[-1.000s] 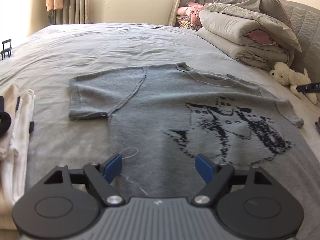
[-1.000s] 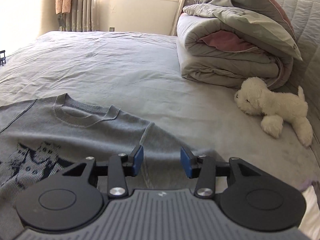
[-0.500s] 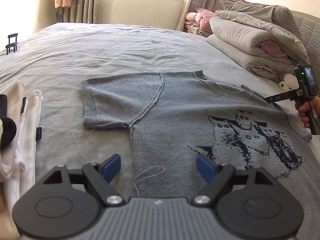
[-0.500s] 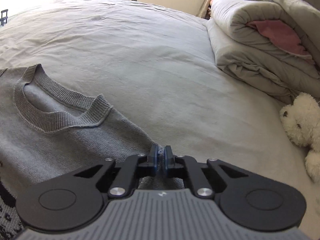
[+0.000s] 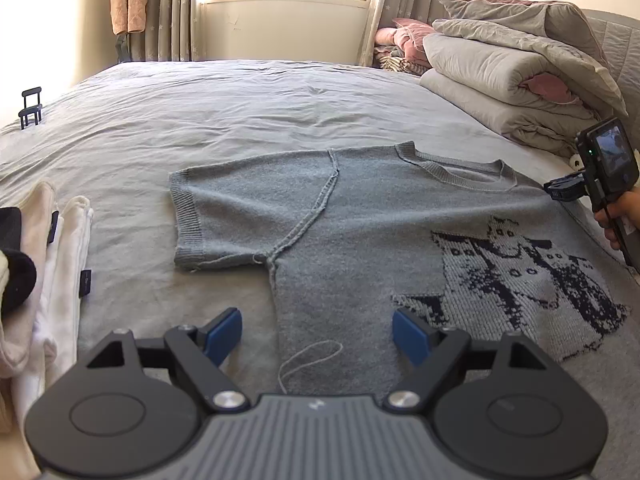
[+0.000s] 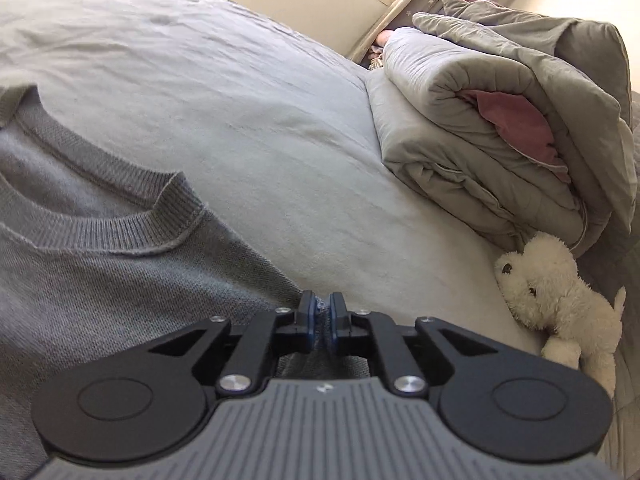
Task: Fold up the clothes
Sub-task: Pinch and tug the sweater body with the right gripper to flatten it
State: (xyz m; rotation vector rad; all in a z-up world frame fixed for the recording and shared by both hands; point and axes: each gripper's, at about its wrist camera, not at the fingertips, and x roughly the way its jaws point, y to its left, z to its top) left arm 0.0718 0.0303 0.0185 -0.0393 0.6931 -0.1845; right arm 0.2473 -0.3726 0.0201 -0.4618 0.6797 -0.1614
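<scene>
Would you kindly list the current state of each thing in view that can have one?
grey sweater: spread flat on the bed, unfolded, right shoulder pinched.
left gripper: open, above the sweater's lower part, holding nothing.
right gripper: shut on the sweater's fabric.
quilt: folded, stacked by the headboard.
plush dog: lying beside the quilt.
white clothes: folded, piled at the left.

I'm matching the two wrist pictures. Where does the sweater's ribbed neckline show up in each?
Left wrist: ribbed neckline upper right of centre, on the grey sweater.
Right wrist: neckline at left, large and close.
Shared landmark: folded duvet beyond the sweater.
</scene>
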